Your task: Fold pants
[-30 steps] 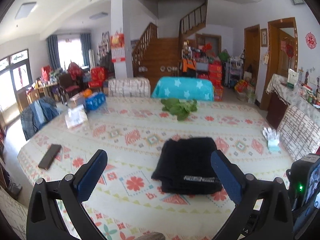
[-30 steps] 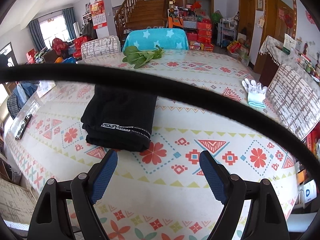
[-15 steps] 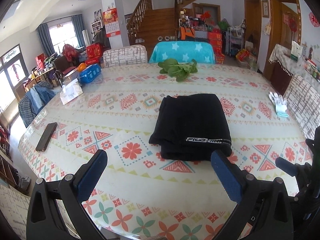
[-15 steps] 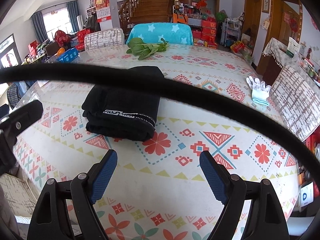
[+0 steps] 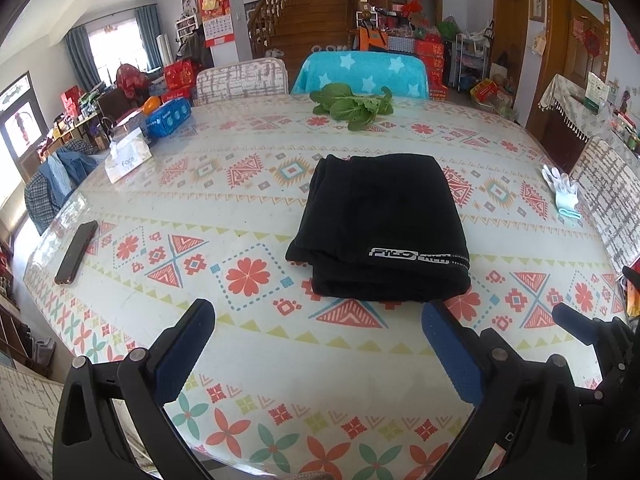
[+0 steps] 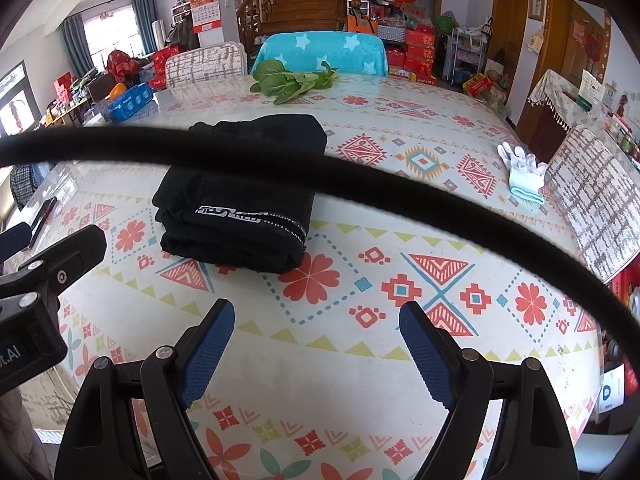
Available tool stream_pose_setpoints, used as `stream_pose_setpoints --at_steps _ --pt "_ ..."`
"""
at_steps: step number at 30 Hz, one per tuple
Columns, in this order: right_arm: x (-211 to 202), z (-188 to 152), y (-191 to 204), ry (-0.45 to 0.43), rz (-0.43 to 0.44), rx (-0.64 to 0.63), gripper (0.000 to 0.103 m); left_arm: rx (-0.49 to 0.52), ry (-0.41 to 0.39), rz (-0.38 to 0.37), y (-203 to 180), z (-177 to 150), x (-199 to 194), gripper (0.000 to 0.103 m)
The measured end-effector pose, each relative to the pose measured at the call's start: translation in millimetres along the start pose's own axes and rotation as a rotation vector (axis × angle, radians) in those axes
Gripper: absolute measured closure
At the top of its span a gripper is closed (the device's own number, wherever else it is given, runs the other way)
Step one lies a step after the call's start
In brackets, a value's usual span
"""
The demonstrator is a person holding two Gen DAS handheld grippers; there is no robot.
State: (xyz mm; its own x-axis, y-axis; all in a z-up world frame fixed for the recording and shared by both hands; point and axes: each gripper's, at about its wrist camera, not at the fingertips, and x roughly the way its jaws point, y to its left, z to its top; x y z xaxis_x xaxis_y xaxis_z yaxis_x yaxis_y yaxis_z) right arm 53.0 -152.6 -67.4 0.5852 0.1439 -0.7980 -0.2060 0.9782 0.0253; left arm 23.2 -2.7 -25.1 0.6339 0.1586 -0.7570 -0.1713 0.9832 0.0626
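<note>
On the patterned table (image 5: 256, 208), the folded black fabric pants (image 5: 380, 228) look soft and limp, best pinched at the thick near edge, while both the left hand-held gripper (image 5: 318, 354) and the right hand-held gripper (image 6: 316, 352) are wide open and empty.

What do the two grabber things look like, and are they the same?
Yes, they match. The left gripper and the right gripper each have black plastic arms with round silver bolts and two fingers faced with bumpy blue pads. A thick black cable curves across the right view. White lettering on the left gripper's body is cut off there.
</note>
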Motion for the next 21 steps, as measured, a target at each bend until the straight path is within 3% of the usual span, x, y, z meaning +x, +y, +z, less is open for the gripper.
stream_pose_setpoints --at_steps 21 --pt "30.7 19.2 26.8 0.044 -0.032 -0.021 0.015 0.004 0.082 -0.063 21.8 13.2 44.5 0.000"
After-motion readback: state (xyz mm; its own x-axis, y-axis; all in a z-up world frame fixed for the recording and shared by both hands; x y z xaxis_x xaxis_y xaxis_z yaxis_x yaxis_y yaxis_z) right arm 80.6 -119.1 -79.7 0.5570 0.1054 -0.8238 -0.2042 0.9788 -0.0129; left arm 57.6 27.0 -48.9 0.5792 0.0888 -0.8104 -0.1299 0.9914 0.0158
